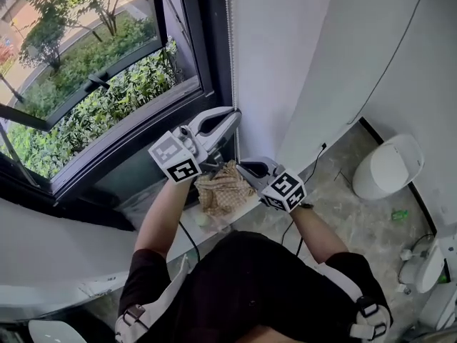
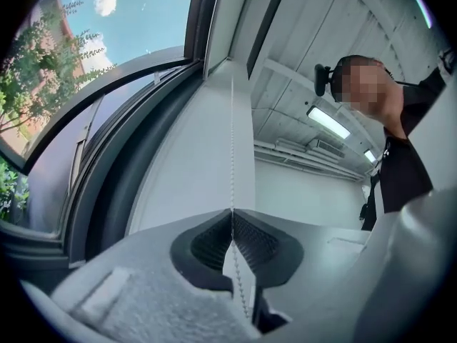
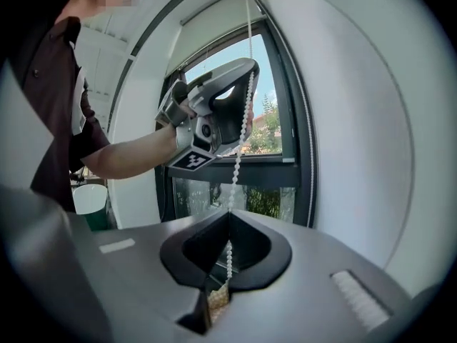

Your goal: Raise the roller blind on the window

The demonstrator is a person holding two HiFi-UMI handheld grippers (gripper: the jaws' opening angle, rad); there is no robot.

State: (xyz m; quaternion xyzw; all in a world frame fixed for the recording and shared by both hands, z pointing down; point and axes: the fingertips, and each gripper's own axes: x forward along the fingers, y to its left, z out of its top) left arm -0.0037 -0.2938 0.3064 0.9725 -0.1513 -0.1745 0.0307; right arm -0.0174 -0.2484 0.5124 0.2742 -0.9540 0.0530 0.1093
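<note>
- A room with white walls, a pale stone-patterned floor (image 1: 357, 213) and a tall dark-framed window (image 1: 182, 48). Green shrubs and trees show outside the glass.
- A white round bin with a domed lid (image 1: 385, 166) stands on the floor by the wall, well to the right of the window. A small green object (image 1: 400, 214) lies on the floor near it.
- A tan woven object (image 1: 223, 188) lies on the pale windowsill (image 1: 153, 202), at the sill's right end, below both grippers.
- In the right gripper view, the pale fabric roller blind (image 3: 214, 23) covers only the top of the window.
- The blind's white bead chain (image 1: 228, 34) hangs straight down along the right edge of the window frame.
- The left gripper (image 1: 233, 113), grey with a marker cube, points up at the chain. In the left gripper view its fingers (image 2: 207, 245) are closed together on the chain (image 2: 232, 141), which runs up from between them.
- The right gripper (image 1: 240, 167) is lower on the same chain, just beneath the left one. In the right gripper view its fingers (image 3: 250, 245) are likewise clamped on the beads (image 3: 239, 156), and the chain rises from them to the left gripper (image 3: 246, 70) above.
- A long ceiling light (image 2: 328, 122) glows overhead in the left gripper view.
</note>
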